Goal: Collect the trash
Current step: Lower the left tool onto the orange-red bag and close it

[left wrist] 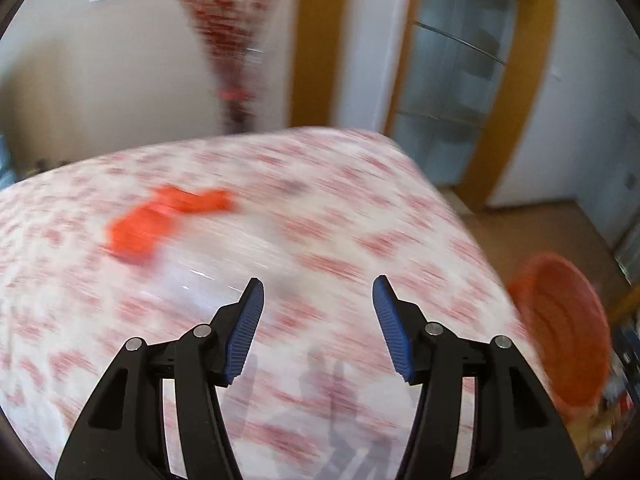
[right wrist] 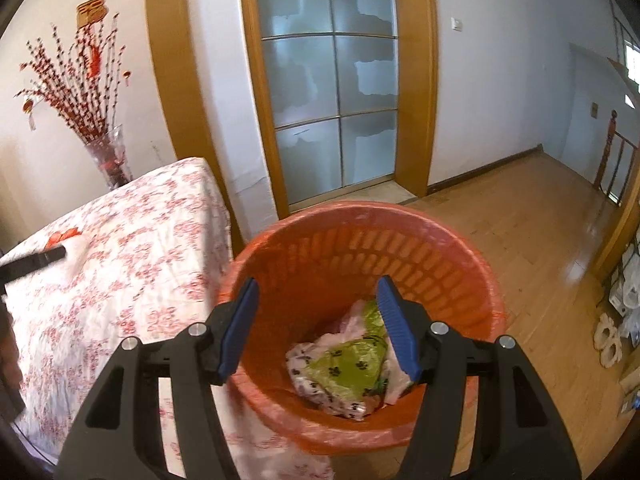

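Note:
My left gripper (left wrist: 318, 300) is open and empty above the table with the red-flowered cloth (left wrist: 360, 208); the view is blurred. An orange piece of trash (left wrist: 160, 220) lies on the cloth ahead and to the left of it. The orange trash basket (left wrist: 560, 328) stands off the table's right edge. My right gripper (right wrist: 318, 300) is open and empty over the basket (right wrist: 360, 240), which holds a green wrapper (right wrist: 352, 364) and white printed plastic (right wrist: 304, 376). The orange trash also shows far left on the table in the right wrist view (right wrist: 62, 237), beside the left gripper's finger (right wrist: 36, 262).
A glass vase of red branches (right wrist: 108, 156) stands at the table's far corner. A frosted glass door (right wrist: 332, 80) in a wooden frame is behind the basket. Wooden floor (right wrist: 520, 240) spreads to the right, with boxes and white items (right wrist: 624, 300) at the right wall.

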### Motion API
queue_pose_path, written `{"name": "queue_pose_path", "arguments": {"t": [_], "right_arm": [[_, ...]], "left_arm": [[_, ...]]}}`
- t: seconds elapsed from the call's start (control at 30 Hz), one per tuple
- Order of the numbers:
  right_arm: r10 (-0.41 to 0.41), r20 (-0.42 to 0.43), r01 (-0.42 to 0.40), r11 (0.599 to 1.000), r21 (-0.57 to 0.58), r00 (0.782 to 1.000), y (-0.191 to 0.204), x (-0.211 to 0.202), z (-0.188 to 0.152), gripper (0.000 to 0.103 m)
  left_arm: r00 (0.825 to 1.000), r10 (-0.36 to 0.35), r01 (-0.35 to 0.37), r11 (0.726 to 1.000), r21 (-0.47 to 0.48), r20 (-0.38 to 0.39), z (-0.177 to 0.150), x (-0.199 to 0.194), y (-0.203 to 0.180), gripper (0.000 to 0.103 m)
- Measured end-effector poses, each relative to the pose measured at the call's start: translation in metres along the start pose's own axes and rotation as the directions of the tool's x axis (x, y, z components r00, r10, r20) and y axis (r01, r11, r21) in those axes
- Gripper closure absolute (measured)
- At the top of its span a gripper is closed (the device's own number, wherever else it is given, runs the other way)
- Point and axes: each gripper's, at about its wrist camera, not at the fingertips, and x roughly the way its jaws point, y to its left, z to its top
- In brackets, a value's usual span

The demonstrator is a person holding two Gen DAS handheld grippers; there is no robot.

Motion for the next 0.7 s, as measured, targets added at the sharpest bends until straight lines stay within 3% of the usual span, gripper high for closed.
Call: {"name": "queue_pose_path", "arguments": {"t": [0.13,0.33,0.5,0.7], "right_arm": [[0.023,-0.009,-0.023,0.999,-0.039,1.0,0.025,0.003,0.001,0.043],[0.096,-0.027,-0.098,0.99,-0.098,0.995,0.078,0.01,0.009,0.043],[0.185,-0.027,-0.187,0.966,-0.18,0.982,0.144,0.018,0.02,0.043],[0.221,-0.06,-0.229,0.947,-0.225,0.973,0.185,0.029,0.019,0.043]], "left_arm": [[0.993,0.112,-0.111,0.992,-0.053,0.022,0.025,0.017,0.055,0.046],[0.986,0.165,-0.168,0.978,-0.127,-0.038,0.051,0.057,0.111,0.046],[0.988,0.128,-0.139,0.982,-0.129,-0.09,0.058,0.082,0.135,0.046],[0.988,0.051,-0.066,0.992,-0.104,-0.142,0.057,0.106,0.14,0.046]]}}
